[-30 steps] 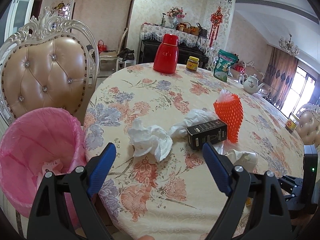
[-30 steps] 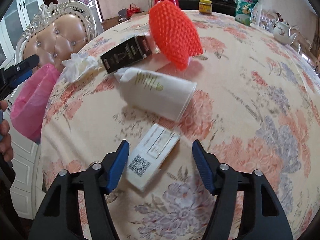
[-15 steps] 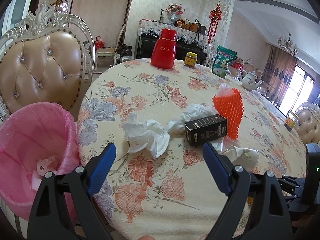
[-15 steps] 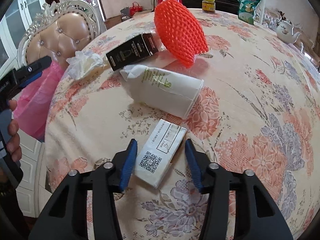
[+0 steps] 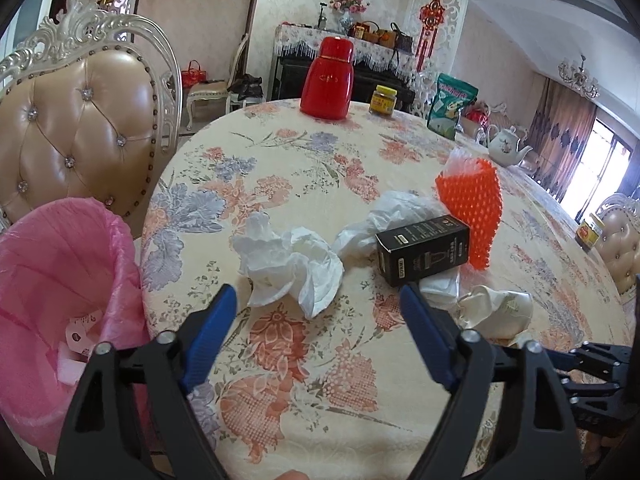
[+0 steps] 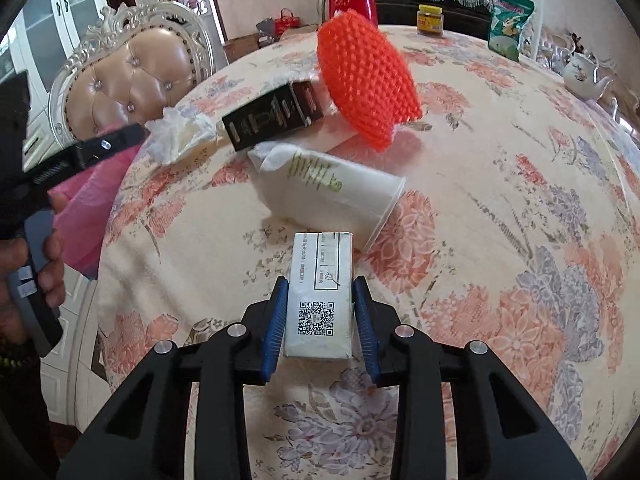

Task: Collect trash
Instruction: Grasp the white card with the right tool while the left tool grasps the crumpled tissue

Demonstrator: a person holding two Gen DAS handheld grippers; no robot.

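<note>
- The right gripper [image 6: 319, 304] has its blue fingers pressed against both long sides of a white carton [image 6: 320, 292] with a QR code, clamping it at the near end; whether the carton is lifted off the cloth cannot be told.
- The left gripper [image 5: 318, 326] hangs wide apart over the near table edge, gripping nothing, its fingertips pointing at a crumpled white tissue [image 5: 290, 262].
- Just beyond the carton lies a white paper cup [image 6: 332, 192] on its side, its mouth toward the right.
- Behind the cup, a black box [image 6: 272, 114] leans against an orange foam net [image 6: 368, 80].
- All of it sits on a floral tablecloth [image 6: 500, 216].
- A pink-lined bin [image 5: 56, 280] stands beside the table, left of the left gripper.
</note>
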